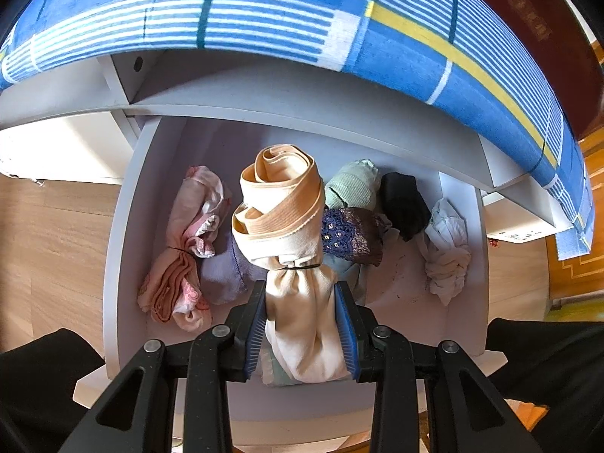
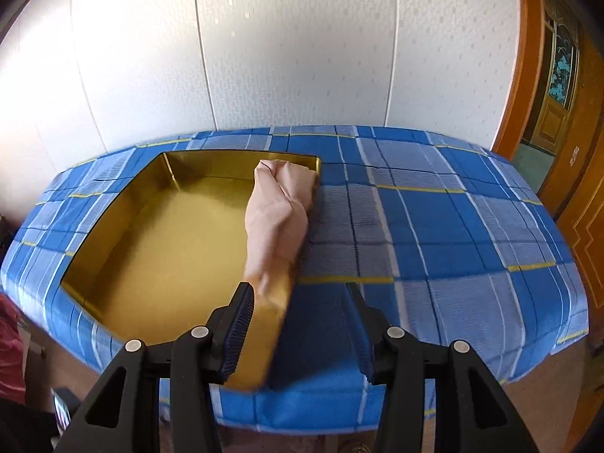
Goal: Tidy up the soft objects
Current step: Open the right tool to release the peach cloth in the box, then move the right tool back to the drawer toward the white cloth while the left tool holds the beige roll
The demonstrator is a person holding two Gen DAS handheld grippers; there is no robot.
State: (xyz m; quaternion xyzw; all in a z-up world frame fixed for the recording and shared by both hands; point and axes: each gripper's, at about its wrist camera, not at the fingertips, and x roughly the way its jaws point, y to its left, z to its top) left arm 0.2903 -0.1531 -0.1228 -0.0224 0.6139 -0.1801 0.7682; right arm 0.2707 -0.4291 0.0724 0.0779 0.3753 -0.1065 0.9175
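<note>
**Drawer to tray: second bundle in the L grip, R free**

Bedroom w/ pale papered wall; a table under a blue plaid cloth (image 2: 434, 226), white drawer (image 1: 128, 226) pulled out beneath it over wood floor.

L gripper (image 1: 302, 324): jaws partway closed, blue pads pressing both sides of the cream bundle (image 1: 287, 226) at its lower half. It's a rolled garment tied w/ a thin black band, tan ribbed waistband coiled at the far end, and it stands up above the drawer's contents. Outward from it, all in the drawer: pink tied bundle (image 1: 181, 249) on one side, mint roll (image 1: 353, 185), black roll (image 1: 406, 204), sequinned dark-blue piece (image 1: 351, 232) and a white knotted bundle (image 1: 447, 249) on the other.

R gripper (image 2: 298, 324): jaws apart, nothing between the pads. Just past its tips sits the gold tray (image 2: 170, 234) on the cloth, w/ one peach bundle (image 2: 281, 211) lying along the tray's right side, one end near the gripper's left finger.

My read: transfer step, one item in the tray so far, most left to go. Next, I think, I lift the cream bundle clear of the drawer front and table edge, then carry it up to the tray and lay it beside the peach one. Soft cloth, so it'll sag; grip looks firm enough.
</note>
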